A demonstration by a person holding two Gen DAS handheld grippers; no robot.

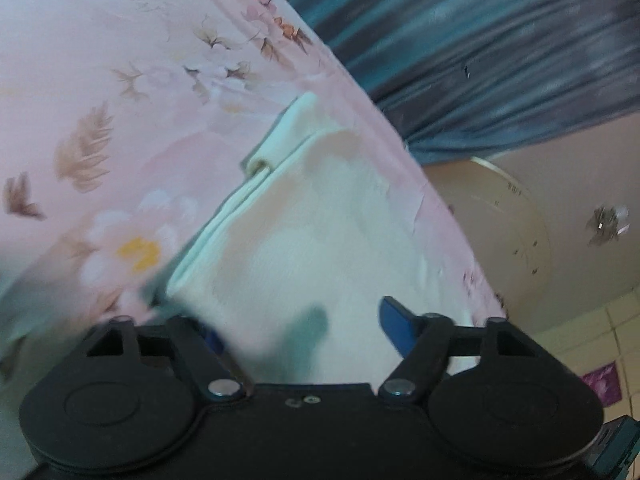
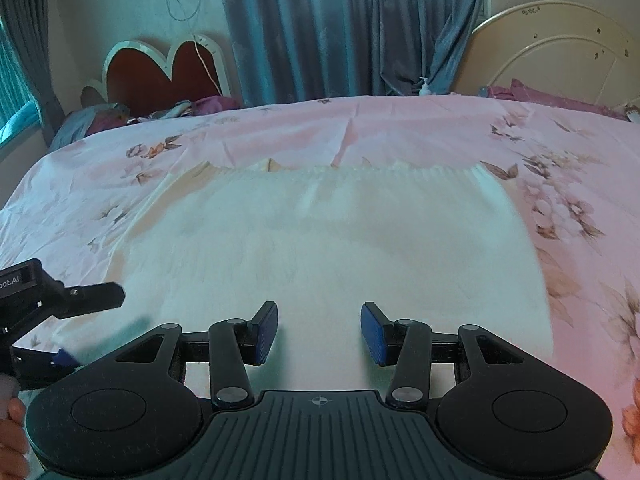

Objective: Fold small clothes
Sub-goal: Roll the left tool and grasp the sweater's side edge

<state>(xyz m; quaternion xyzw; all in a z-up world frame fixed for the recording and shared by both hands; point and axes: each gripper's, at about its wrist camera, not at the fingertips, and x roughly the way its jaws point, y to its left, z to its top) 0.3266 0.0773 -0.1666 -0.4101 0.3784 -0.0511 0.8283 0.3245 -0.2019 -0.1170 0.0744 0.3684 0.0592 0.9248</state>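
A white knitted garment (image 2: pixel 320 240) lies spread flat on the pink floral bedsheet (image 2: pixel 360 128), its ribbed hem at the far side. My right gripper (image 2: pixel 320 332) hovers open over the garment's near edge, with nothing between its blue pads. My left gripper (image 2: pixel 86 326) is at the garment's near left corner, rolled on its side. In the left wrist view the white garment (image 1: pixel 320 220) shows stacked folded edges on the bedsheet (image 1: pixel 100 80). The left gripper (image 1: pixel 304 328) stands open, the cloth lies between its fingers, and one pad is partly hidden behind the cloth's edge.
A blue curtain (image 2: pixel 340 28) hangs behind the bed. A red heart-shaped headboard (image 2: pixel 160 68) stands at the far left and a round cream headboard (image 2: pixel 552 48) at the far right. Bundled cloth (image 2: pixel 208 106) lies along the far edge. A person's hand (image 2: pixel 12 420) holds the left gripper.
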